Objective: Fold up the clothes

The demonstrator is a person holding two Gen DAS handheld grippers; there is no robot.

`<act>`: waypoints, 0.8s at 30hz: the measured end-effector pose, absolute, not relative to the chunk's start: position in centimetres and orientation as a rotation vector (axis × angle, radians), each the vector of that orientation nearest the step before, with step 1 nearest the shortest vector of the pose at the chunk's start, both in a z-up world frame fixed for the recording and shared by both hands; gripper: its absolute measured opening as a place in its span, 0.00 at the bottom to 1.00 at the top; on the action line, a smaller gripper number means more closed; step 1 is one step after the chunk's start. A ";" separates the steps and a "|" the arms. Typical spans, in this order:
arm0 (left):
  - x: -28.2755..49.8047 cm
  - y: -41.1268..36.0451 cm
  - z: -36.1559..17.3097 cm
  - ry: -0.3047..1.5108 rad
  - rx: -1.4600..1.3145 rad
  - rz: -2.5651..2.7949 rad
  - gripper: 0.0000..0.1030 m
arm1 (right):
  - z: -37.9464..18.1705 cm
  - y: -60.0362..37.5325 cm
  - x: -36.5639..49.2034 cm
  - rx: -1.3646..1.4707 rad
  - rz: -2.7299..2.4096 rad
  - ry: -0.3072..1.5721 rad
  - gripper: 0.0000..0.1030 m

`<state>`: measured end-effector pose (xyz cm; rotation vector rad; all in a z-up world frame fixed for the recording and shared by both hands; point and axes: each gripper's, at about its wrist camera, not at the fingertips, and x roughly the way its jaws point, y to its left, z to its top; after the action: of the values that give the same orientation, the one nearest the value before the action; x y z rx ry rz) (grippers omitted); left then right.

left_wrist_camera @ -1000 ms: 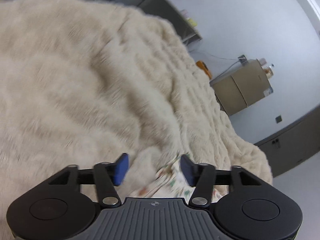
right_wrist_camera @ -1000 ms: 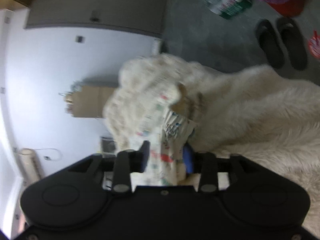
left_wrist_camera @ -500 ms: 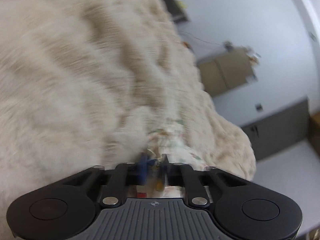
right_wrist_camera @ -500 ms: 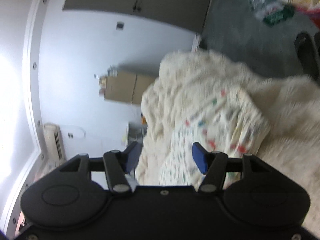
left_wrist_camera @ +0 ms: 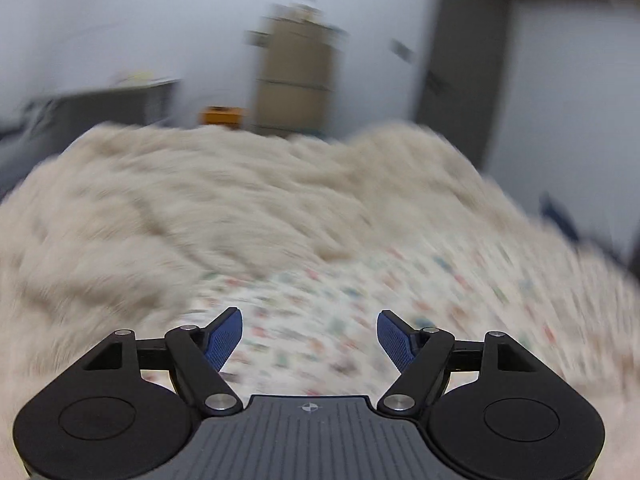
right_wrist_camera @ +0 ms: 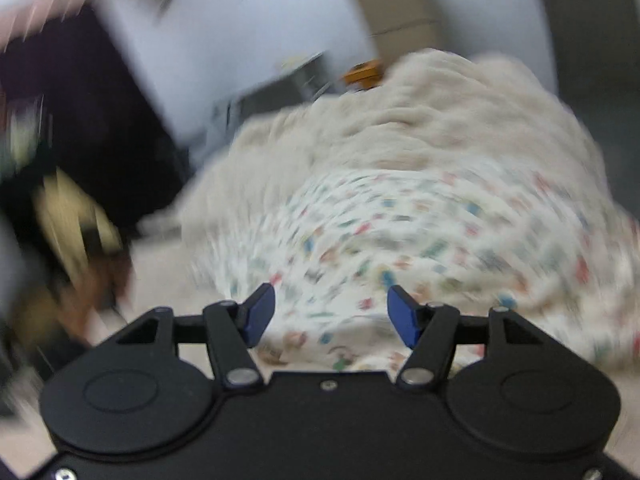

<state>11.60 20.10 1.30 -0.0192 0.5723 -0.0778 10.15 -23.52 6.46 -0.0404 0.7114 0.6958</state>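
Observation:
A white garment with small colourful prints (left_wrist_camera: 420, 292) lies spread on a fluffy cream blanket (left_wrist_camera: 192, 208). It also shows in the right wrist view (right_wrist_camera: 420, 236), lying flat on the blanket (right_wrist_camera: 400, 120). My left gripper (left_wrist_camera: 310, 338) is open and empty, just above the near edge of the garment. My right gripper (right_wrist_camera: 331, 316) is open and empty, also above the garment's near edge. Both views are motion-blurred.
A tan cabinet (left_wrist_camera: 296, 76) stands against the white wall behind the blanket, with an orange object (left_wrist_camera: 222, 114) and a grey shelf unit (left_wrist_camera: 100, 108) to its left. A dark door or cabinet (left_wrist_camera: 460, 72) is at the right. Blurred dark clutter (right_wrist_camera: 60, 208) sits left in the right wrist view.
Both grippers have let go of the garment and opened; the left was shut on it half a second ago. Both have swung round to face the garment lying flat.

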 end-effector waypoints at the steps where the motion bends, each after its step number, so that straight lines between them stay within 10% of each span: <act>1: 11.2 18.0 1.6 0.576 0.039 -0.124 0.67 | 6.6 -22.0 9.6 -0.114 0.703 0.703 0.57; 7: 9.1 11.0 2.5 0.556 0.141 -0.329 0.67 | 4.1 -12.3 8.1 -0.525 0.746 0.733 0.42; 9: 8.9 9.7 2.5 0.553 0.170 -0.393 0.67 | 3.1 -10.9 8.4 -0.604 0.729 0.753 0.04; 15: 7.5 5.0 1.5 0.537 0.313 -0.566 0.67 | 6.5 -13.9 12.4 -0.388 0.687 0.709 0.02; 19: 7.9 1.5 0.0 0.550 0.426 -0.577 0.37 | 8.2 -16.0 13.3 -0.303 0.698 0.718 0.02; 24: 6.2 -3.9 -0.8 0.432 0.628 -0.640 0.35 | 8.5 -16.1 13.2 -0.317 0.688 0.710 0.02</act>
<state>6.22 -3.87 -0.80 0.6279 0.4315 -0.6405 13.24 -16.06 8.49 -0.3168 0.7098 0.6877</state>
